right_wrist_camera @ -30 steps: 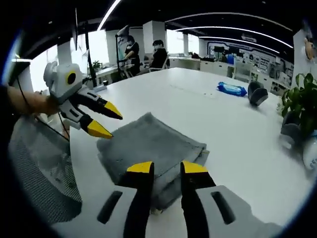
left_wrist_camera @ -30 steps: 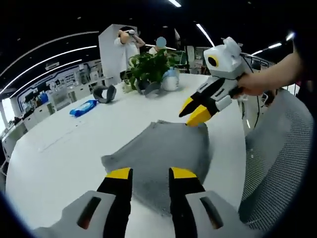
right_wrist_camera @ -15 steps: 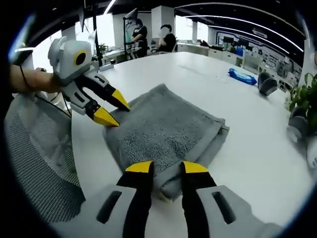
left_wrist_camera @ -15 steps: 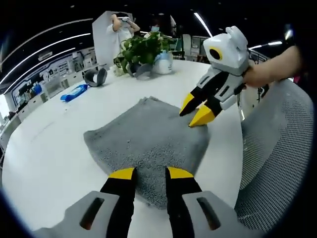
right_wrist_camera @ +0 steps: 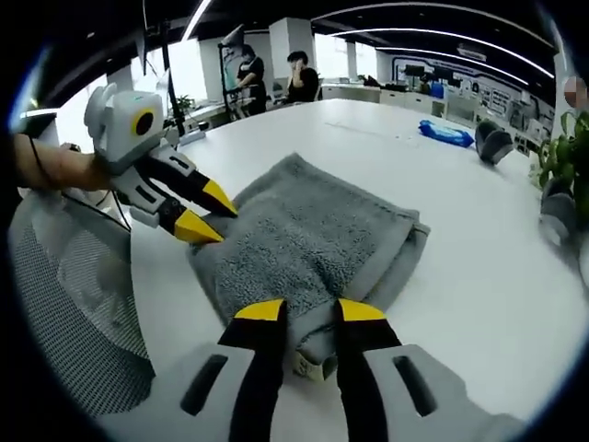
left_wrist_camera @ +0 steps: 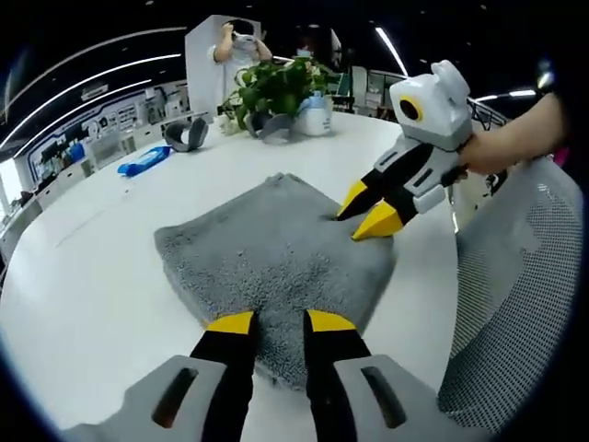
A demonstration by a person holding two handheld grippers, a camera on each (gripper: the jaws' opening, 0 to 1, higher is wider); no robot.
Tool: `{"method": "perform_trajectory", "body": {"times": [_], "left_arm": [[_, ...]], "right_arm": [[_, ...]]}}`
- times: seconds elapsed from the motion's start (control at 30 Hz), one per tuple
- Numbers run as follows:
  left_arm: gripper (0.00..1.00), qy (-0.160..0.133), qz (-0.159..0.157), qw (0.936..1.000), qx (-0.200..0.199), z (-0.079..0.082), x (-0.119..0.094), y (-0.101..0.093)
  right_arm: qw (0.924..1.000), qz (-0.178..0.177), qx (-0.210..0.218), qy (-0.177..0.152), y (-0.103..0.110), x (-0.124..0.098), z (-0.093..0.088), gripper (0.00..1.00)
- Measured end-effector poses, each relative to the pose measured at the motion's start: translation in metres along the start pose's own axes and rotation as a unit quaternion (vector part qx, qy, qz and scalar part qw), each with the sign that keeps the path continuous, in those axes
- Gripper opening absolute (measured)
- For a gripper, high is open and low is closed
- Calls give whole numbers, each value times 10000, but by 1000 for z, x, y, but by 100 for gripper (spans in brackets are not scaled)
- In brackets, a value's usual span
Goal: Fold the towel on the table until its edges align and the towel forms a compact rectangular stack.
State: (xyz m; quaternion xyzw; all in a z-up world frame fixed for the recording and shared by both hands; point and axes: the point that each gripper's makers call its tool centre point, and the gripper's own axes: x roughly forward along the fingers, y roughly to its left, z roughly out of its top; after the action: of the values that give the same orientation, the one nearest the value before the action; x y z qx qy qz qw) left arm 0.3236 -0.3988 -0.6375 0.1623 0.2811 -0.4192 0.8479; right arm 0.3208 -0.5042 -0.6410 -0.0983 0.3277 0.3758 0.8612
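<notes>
Grey towel (left_wrist_camera: 276, 253) folded into a thick pad, lying flat on the white tabletop (left_wrist_camera: 83, 276) near its edge, beside a mesh chair back (left_wrist_camera: 515, 304). In the right gripper view, same towel (right_wrist_camera: 308, 239) seen with stacked layers along its right side and a small label poking out at the near corner.

Left gripper (left_wrist_camera: 276, 322) low over the near edge of the towel, yellow tips slightly apart with pile visible in the gap, nothing clamped. From the other side, same gripper (right_wrist_camera: 207, 212) angled down at the towel's left edge, tips spread, lower tip touching or just above the cloth.

Right gripper (right_wrist_camera: 308, 311) over the near corner of the towel, jaws apart, fabric showing between them, not pinched. Seen from the left gripper view (left_wrist_camera: 368, 210), tips parted and resting at the towel's far right edge.

Farther back on the tabletop: potted plant (left_wrist_camera: 276, 87), blue packet (left_wrist_camera: 143, 158), grey headset (left_wrist_camera: 189, 133). People standing in the background.
</notes>
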Motion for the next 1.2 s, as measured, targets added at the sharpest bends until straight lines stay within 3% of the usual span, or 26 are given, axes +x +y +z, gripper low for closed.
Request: {"method": "perform_trajectory", "body": {"times": [0.37,0.5,0.77,1.1,1.2], "left_arm": [[17,21,-103,9999,35,10,18,35],[17,190,-276,9994,125,15,26,50],[17,387,-278,9986,231,28,46,82],[17,387,-275,9988,134,37,60,109],[17,316,-272,9990,-139,38,60,111]], "right_arm": [[10000,20,-81,-27,-22,24,21,19],[9996,163,-96,223,-34,35,32,19],[9980,115,-204,583,-60,56,49,18],[9991,71,-133,404,-84,73,66,18],[9992,108,-90,361,-86,73,66,18]]}}
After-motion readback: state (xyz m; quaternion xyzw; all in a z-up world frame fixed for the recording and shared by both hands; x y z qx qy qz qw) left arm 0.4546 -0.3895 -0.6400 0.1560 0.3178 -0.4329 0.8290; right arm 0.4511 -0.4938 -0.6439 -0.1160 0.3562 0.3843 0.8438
